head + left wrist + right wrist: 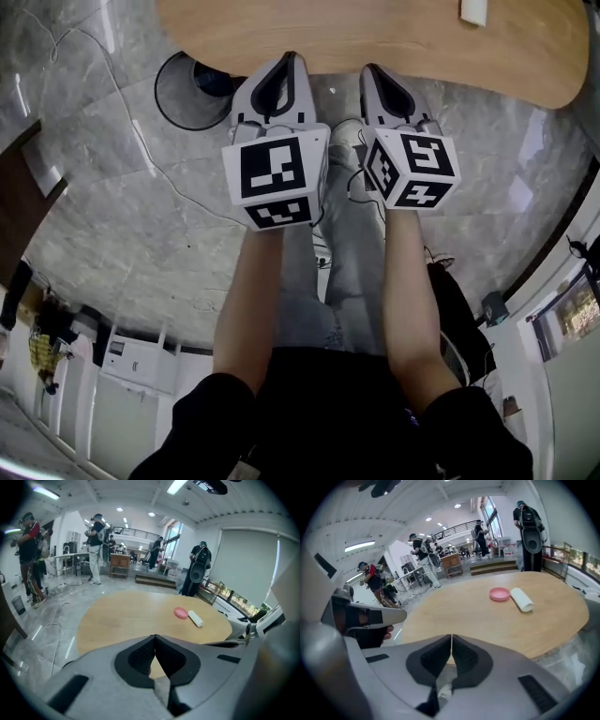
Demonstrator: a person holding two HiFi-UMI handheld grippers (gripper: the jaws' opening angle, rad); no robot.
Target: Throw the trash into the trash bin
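Trash: two pieces, one pink disc (180,612) and one white roll (195,618), lie just beside each other on the far side of the tabletop (126,616), and neither gripper touches them.
Tabletop: one rounded slab of pale wood; the two pieces are the only things seen on it.
On the floor: one trash bin (192,89), round and black-rimmed, stands partly under the tabletop's near edge, well apart from the trash.
Left hand: the left gripper (289,58) is held out with its tip at the tabletop's near edge. Its jaws are pressed together at the tips, with nothing between them.
Right hand: the right gripper (370,67) is held level with the left and just beside it. Its jaws are also pressed together and empty.
Marker cubes: two, one on each gripper, their black-and-white squares facing up at the head camera.
Arms: two bare forearms reach forward from dark sleeves.
Floor: grey stone (112,216), crossed by one thin white cable (141,141).
Background: at least four people stand about the hall beyond the tabletop, some of them carrying gear.
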